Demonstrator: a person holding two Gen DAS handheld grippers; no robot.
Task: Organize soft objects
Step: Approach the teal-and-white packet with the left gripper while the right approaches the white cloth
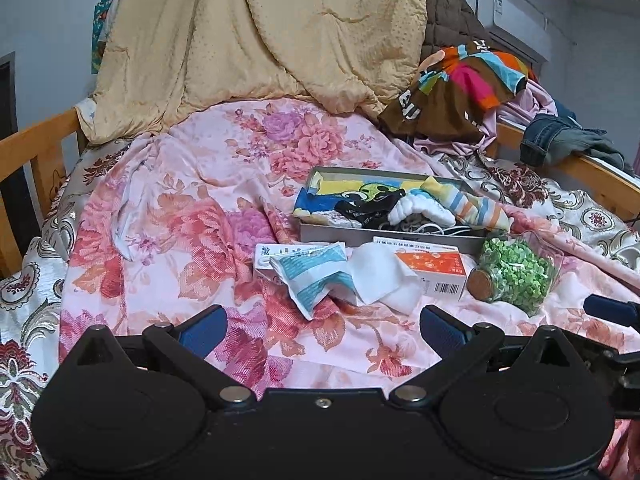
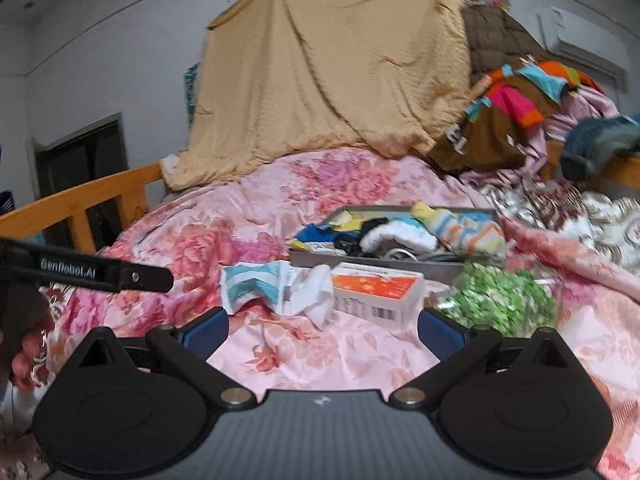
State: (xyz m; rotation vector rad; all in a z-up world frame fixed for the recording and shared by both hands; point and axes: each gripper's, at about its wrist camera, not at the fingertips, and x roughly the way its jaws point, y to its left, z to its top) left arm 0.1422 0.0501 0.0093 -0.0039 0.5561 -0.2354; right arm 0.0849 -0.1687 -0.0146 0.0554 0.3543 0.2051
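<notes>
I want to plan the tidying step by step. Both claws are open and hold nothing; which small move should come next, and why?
Probably move the left claw forward to the blue-striped white sock and close on it. This sock lies loose on the floral bedcover, outside the grey box that already holds other socks, and it is the soft item nearest this open claw.

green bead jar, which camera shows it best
The left wrist view: the jar lies sharp on its side, cork end and green contents clear. In the right wrist view the jar is motion-blurred, its lower edge partly behind the right gripper's finger.
</notes>
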